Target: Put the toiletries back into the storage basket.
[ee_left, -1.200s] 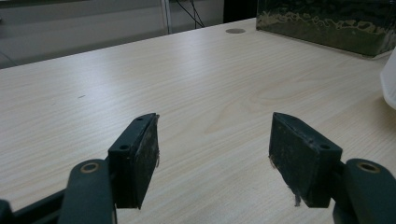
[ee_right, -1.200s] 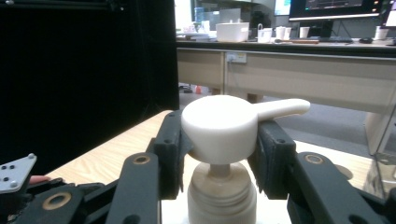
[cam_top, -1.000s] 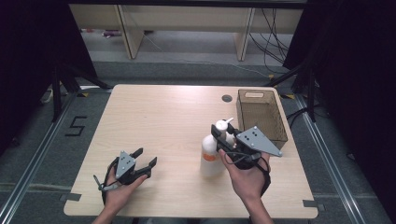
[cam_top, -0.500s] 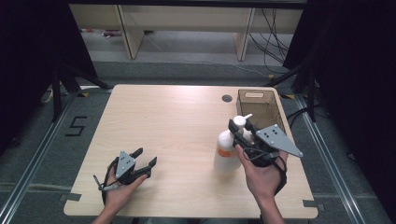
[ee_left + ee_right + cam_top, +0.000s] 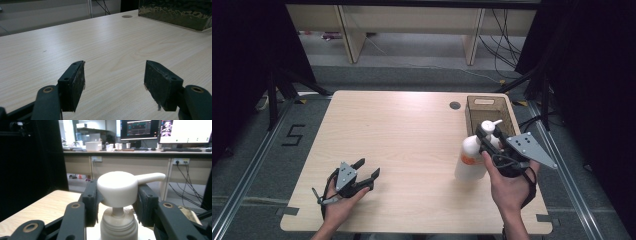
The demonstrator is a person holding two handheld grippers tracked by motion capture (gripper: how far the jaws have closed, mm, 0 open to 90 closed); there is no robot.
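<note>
1. The right tool (image 5: 490, 138) is closed on a white pump bottle (image 5: 470, 157), its two black jaws pressing the pump head from either side
2. In the right gripper view the pump head (image 5: 117, 188) sits squarely between the jaws, its spout pointing to the right of that view
3. The bottle is upright over the right part of the wooden surface (image 5: 412, 145), with an orange label low on its body; whether its base touches the wood cannot be told
4. A clear brown bin (image 5: 489, 112) stands at the far right corner of the surface, just behind the bottle
5. The left tool (image 5: 363, 175) rests near the front left of the surface, well apart from the bottle, held in the person's left hand (image 5: 338, 205)
6. In the left gripper view its jaws stand wide with nothing between them, bare wood beneath and the bin (image 5: 175, 12) far off
</note>
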